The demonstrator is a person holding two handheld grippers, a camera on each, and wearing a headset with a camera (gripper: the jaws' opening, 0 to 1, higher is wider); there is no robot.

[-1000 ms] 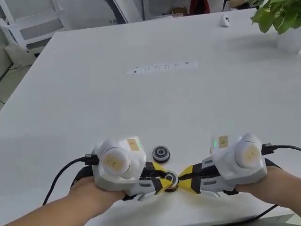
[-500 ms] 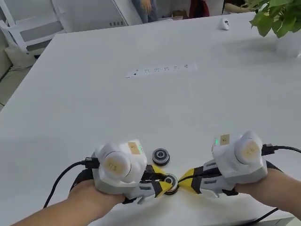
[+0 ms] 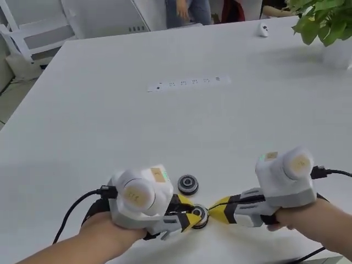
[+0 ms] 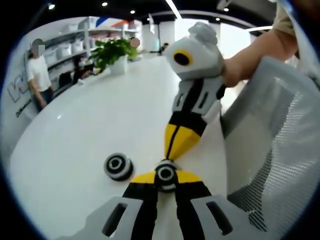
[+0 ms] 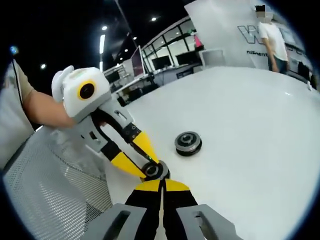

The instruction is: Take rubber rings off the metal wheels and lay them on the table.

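Note:
A small metal wheel (image 3: pixel 200 211) with a black rubber ring is held just above the white table (image 3: pixel 165 126) near its front edge. My left gripper (image 3: pixel 194 216) is shut on that wheel (image 4: pixel 165 175), one yellow finger on each side. From the opposite side my right gripper (image 3: pixel 212 214) meets it, jaws pressed together, pinching the ring at the wheel's rim (image 5: pixel 154 171). The left gripper view has the right gripper (image 4: pixel 169 154) coming down from above. A second ringed wheel (image 3: pixel 188 184) lies flat on the table just behind, also seen as a wheel (image 4: pixel 118 166) and a wheel (image 5: pixel 188 142).
A white power strip (image 3: pixel 190 82) lies mid-table. A potted plant (image 3: pixel 324 19) and a small white object (image 3: pixel 264 26) stand at the far right. A person (image 3: pixel 192 8) stands beyond the far edge. A mesh chair back (image 4: pixel 270 150) is close behind the grippers.
The right gripper's body has lifted and rolled a little to the right while its tips stayed at the wheel. The left gripper holds steady. The second wheel has not moved.

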